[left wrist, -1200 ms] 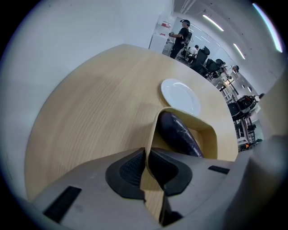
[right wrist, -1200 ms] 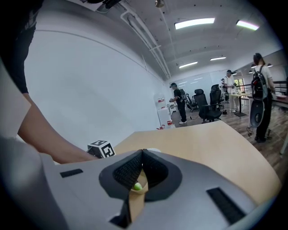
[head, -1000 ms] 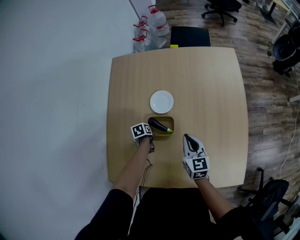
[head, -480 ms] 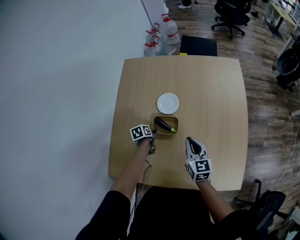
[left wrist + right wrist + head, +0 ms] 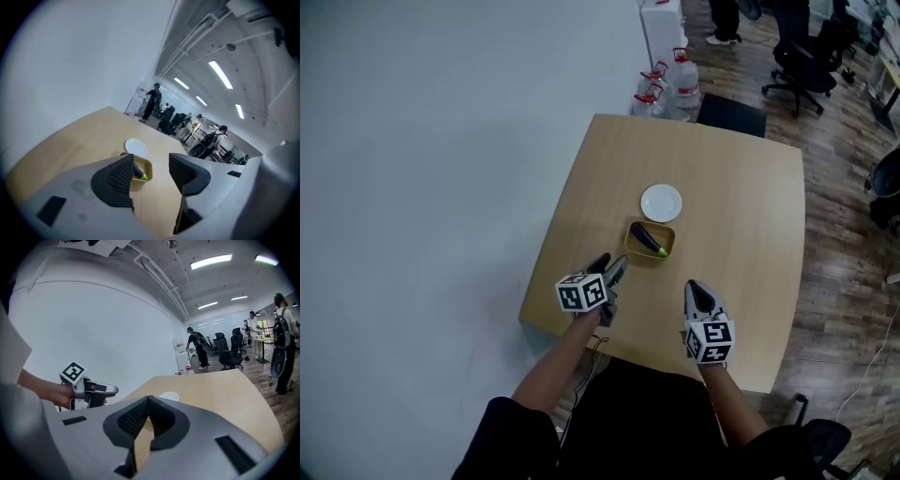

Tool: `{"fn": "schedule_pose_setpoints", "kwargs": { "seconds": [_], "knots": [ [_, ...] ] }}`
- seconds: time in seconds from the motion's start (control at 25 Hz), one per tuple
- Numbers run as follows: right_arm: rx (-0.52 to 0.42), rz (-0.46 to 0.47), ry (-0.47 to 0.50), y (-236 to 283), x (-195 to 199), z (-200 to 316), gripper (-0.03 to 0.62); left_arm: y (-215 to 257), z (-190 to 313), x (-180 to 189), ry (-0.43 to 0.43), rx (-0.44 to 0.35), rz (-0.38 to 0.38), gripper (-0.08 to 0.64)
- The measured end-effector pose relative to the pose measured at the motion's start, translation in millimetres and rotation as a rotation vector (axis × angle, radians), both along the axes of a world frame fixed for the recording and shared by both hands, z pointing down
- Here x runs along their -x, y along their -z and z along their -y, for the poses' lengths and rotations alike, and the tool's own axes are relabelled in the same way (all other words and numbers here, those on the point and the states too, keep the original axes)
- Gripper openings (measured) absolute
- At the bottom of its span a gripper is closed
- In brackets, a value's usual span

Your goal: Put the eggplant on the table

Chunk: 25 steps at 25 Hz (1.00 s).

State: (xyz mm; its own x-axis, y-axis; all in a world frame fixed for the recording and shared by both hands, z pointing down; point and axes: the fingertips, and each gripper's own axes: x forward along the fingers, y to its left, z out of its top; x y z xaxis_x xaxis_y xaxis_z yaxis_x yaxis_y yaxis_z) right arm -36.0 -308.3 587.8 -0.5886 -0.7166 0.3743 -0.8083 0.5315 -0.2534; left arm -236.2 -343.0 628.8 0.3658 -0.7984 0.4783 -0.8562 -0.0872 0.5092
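The eggplant (image 5: 648, 239) lies inside the yellow bowl (image 5: 631, 247), which stands on the worktop (image 5: 731, 178) just beside the white plate (image 5: 661, 202); by this showing nothing of the task is done yet. The left gripper (image 5: 610, 266) hovers near the bowl on the person's side, its fingers (image 5: 117, 178) spread wide with nothing between them, while the right gripper (image 5: 694, 289) is held off to the side with its fingers (image 5: 136, 420) pressed together on nothing. What remains, I judge, is the whole job: grasp the eggplant, lift it out, and lay it on bare worktop.
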Motion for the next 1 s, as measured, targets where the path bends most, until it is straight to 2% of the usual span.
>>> {"fn": "schedule_pose_setpoints", "kwargs": {
  "seconds": [0.08, 0.24, 0.36, 0.44, 0.52, 0.64, 0.8, 1.0],
  "knots": [
    [0.002, 0.012, 0.013, 4.9, -1.1, -11.7, 0.06, 34.0, -28.9, -12.9, -0.021, -0.139, 0.061, 0.213],
    [-0.001, 0.025, 0.041, 17.9, -4.8, -30.4, 0.06, 89.1, -84.1, -39.7, -0.017, -0.328, 0.225, 0.213],
    [-0.021, 0.011, 0.051, 28.5, -2.8, -45.9, 0.06, 122.2, -116.9, -49.8, 0.027, -0.429, 0.248, 0.192],
    [-0.036, 0.011, 0.06, 41.9, -0.2, -59.3, 0.06, 137.4, -136.6, -54.3, 0.058, -0.45, 0.236, 0.159],
    [-0.048, 0.021, 0.075, 56.3, 3.4, -72.9, 0.06, 146.5, -152.6, -57.2, 0.081, -0.446, 0.227, 0.083],
    [-0.072, 0.019, 0.074, 66.8, 10.0, -91.3, 0.06, 153.9, -169.6, -55.6, 0.079, -0.452, 0.218, 0.028],
    [-0.116, 0.018, 0.017, 71.8, 15.2, -123.7, 0.06, 152.3, -196.4, -47.3, 0.03, -0.455, 0.193, 0.017],
    [-0.164, -0.015, -0.096, 87.1, 24.7, -156.7, 0.06, 142.7, -224.7, -22.4, -0.039, -0.416, 0.197, 0.015]
  ]
}}
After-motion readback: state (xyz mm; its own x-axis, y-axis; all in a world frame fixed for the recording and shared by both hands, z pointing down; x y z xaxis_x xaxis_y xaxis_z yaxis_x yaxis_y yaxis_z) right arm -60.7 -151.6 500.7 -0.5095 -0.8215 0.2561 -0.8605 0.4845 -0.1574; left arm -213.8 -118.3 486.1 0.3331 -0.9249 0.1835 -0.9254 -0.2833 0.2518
